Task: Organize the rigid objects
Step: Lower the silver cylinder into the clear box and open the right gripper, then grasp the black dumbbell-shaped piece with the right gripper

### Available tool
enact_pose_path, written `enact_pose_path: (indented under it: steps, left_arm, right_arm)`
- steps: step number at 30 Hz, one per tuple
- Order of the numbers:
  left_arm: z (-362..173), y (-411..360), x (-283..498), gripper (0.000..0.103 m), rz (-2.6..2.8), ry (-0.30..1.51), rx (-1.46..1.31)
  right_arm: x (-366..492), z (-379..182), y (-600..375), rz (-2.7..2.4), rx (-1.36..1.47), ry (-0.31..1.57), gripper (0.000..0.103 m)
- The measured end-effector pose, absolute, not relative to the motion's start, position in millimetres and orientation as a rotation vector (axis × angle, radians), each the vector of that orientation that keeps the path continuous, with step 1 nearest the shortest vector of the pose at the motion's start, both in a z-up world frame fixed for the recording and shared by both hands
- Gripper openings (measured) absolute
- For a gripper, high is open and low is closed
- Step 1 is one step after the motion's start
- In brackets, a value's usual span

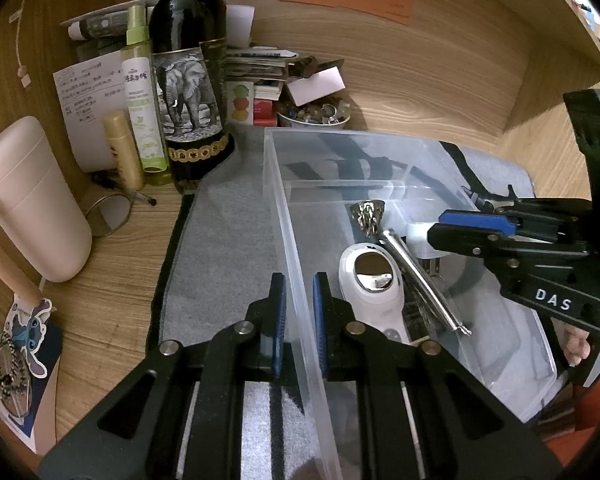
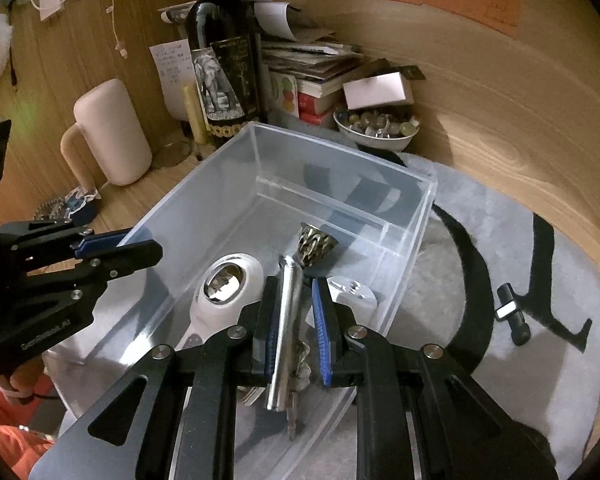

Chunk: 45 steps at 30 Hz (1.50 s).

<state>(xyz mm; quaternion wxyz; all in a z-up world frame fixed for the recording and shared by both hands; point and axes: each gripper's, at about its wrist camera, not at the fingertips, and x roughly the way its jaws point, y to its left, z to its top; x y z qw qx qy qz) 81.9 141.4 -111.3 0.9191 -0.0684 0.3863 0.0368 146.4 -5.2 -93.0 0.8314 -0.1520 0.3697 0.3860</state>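
1. Left gripper [image 1: 299, 320]: lower centre of the left wrist view. Jaws nearly closed, clamped on the near-left wall of the clear plastic bin [image 1: 284, 216], one blue pad inside, one outside. In the right wrist view it [image 2: 140, 242] enters from the left edge, on the bin's [image 2: 412, 240] left rim.
2. Right gripper [image 2: 296, 320]: lower centre of its own view, over the bin's near end. Jaws close together, with the metal rod [image 2: 286, 320] running up between the pads. The left pad looks to be touching it; there is a gap on the right side, so a firm grip cannot be confirmed. In the left wrist view it [image 1: 436, 226] comes in from the right edge, jaws together, tips at the white round piece [image 1: 418, 236], and the rod [image 1: 424, 280] lies diagonally in front of them.
3. Bin contents, centre of both views: white handheld device with a shiny oval inset [image 2: 224, 284], ornate metal cup-shaped piece [image 2: 314, 246] at the rod's far end, white round piece [image 2: 352, 296] right of the rod, and something key-like under the rod, too unclear to identify.
4. A divider closes off the bin's far end.
5. The bin sits on a grey mat with black markings [image 2: 500, 240]. A small black-and-white object [image 2: 510, 312] lies on the mat at right, outside the bin.
6. Behind, upper left: dark wine bottle with an elephant label [image 1: 188, 80], pink mug [image 1: 32, 200], bowl of beads [image 2: 376, 130].
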Motion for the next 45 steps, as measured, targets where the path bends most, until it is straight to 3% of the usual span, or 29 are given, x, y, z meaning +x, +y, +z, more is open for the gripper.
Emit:
enact_pose_path:
  steps: [5, 9, 12, 28, 33, 45]
  left_arm:
    - [-111, 141, 81, 0.013, 0.079, 0.792, -0.139]
    - [-111, 142, 79, 0.013, 0.082, 0.79, -0.139]
    - [-110, 142, 78, 0.013, 0.084, 0.787, -0.142]
    - [-107, 136, 77, 0.01, 0.117, 0.785, -0.13]
    - [-106, 135, 77, 0.008, 0.135, 0.789, -0.131]
    - [-107, 131, 79, 0.008, 0.164, 0.788, -0.113]
  right_arm:
    - [144, -85, -16, 0.804, -0.296, 0.757, 0.039]
    - [143, -75, -30, 0.769, -0.278, 0.72, 0.042]
    - [143, -70, -42, 0.732, -0.266, 0.699, 0.052]
    - [161, -85, -128, 0.511, -0.182, 0.761, 0.055]
    - [164, -99, -149, 0.479, -0.143, 0.802, 0.069]
    - [172, -137, -147, 0.501, -0.182, 0.919, 0.069]
